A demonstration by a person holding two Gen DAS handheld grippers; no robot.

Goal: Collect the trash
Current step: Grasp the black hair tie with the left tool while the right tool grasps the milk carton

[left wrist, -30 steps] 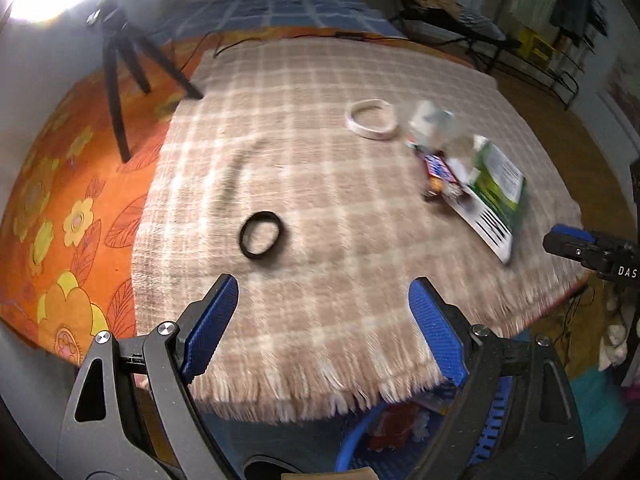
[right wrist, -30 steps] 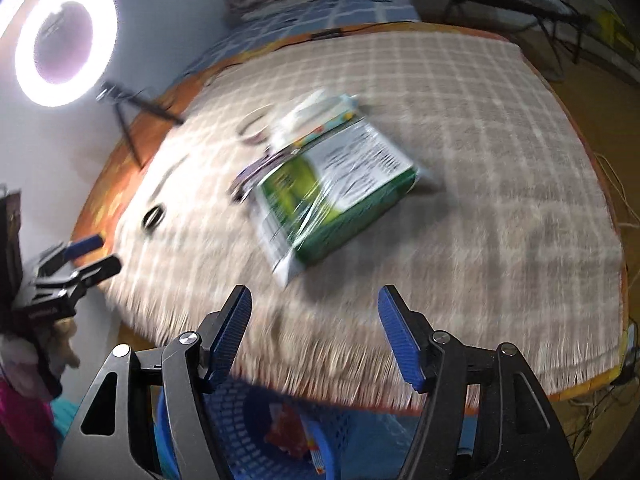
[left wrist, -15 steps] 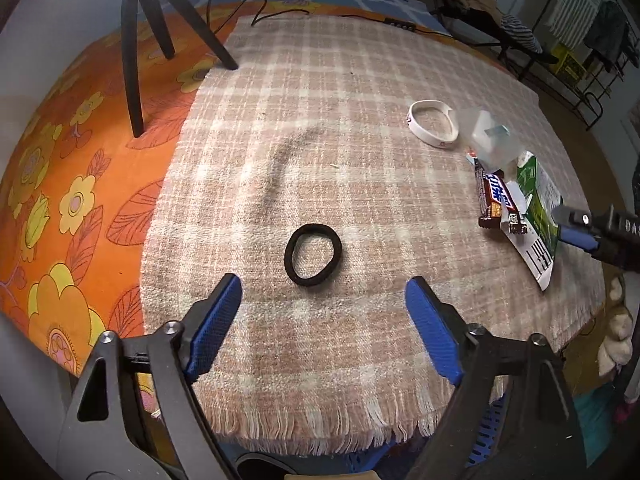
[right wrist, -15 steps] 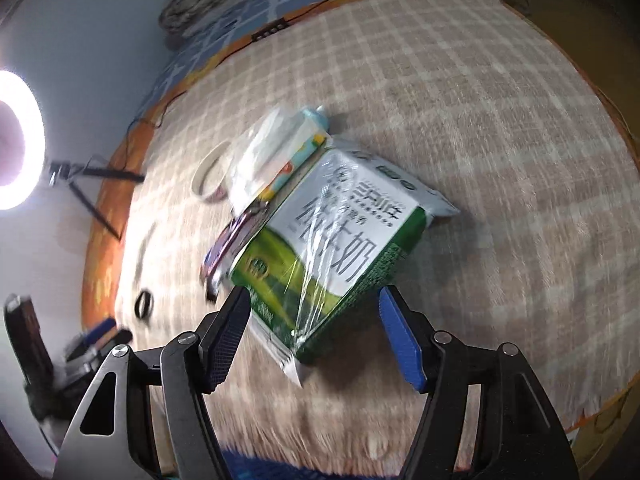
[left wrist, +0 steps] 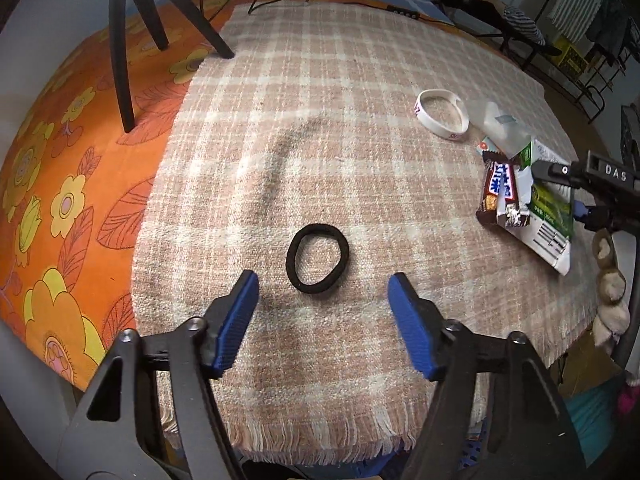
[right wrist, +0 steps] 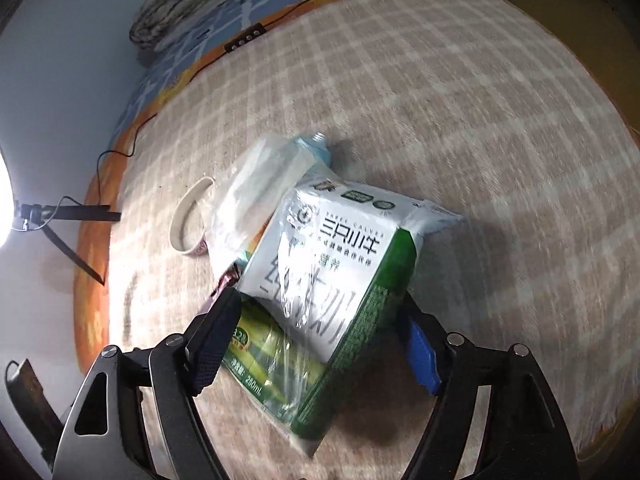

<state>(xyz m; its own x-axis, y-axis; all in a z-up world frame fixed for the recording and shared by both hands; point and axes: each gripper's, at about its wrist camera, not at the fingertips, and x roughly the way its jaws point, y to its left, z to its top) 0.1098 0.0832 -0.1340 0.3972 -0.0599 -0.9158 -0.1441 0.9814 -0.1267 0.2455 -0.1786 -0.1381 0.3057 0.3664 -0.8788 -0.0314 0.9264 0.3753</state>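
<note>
While its jaws have just been narrowing, the left tool stands released, straddling nothing, hair tie at twelve o'clock. Right tool, jaws just widened to fit, brackets the carton without pressing yet.

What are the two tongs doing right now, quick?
Left tongs: open, just been closing, hair tie just ahead, untouched.
Right tongs: open, just been opening, around the milk carton, no grip yet.
</note>
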